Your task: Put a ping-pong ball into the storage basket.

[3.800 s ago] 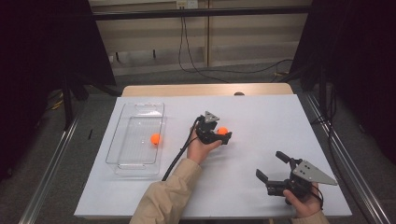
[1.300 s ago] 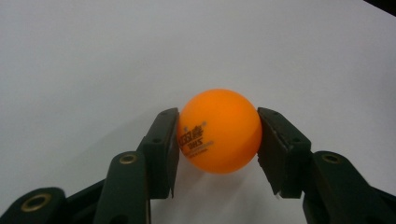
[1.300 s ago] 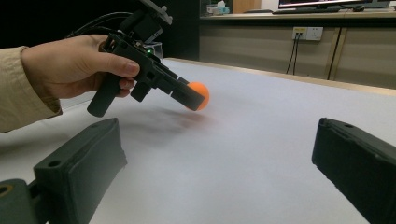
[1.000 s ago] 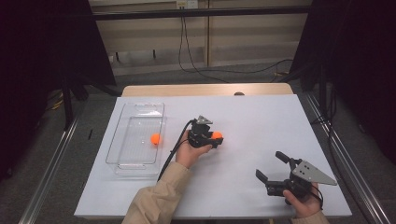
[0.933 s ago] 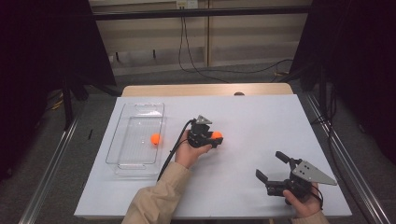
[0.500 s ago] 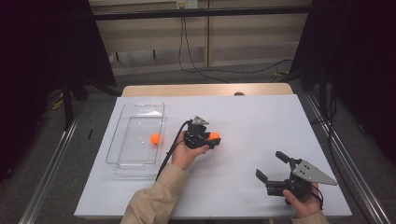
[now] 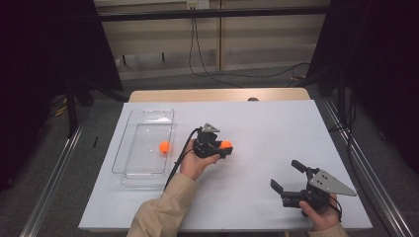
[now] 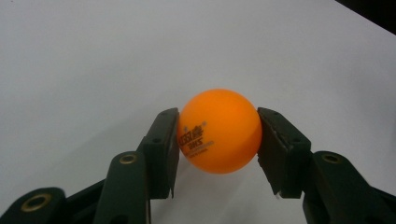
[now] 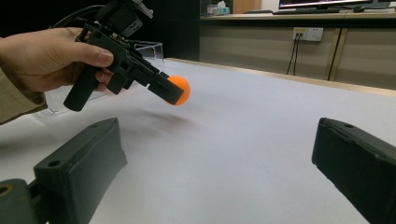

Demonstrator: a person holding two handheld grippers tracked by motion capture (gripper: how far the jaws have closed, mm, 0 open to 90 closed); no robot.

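My high view looks forward and down over the white tabletop (image 7: 276,123); my left gripper view sits close above it, my right gripper view low across it.

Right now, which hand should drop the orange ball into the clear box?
The left. Its tongs already pinch the held ball just above the table, beside the clear box where another ball lies. The right tongs are open, holding nothing, at the table's far right.
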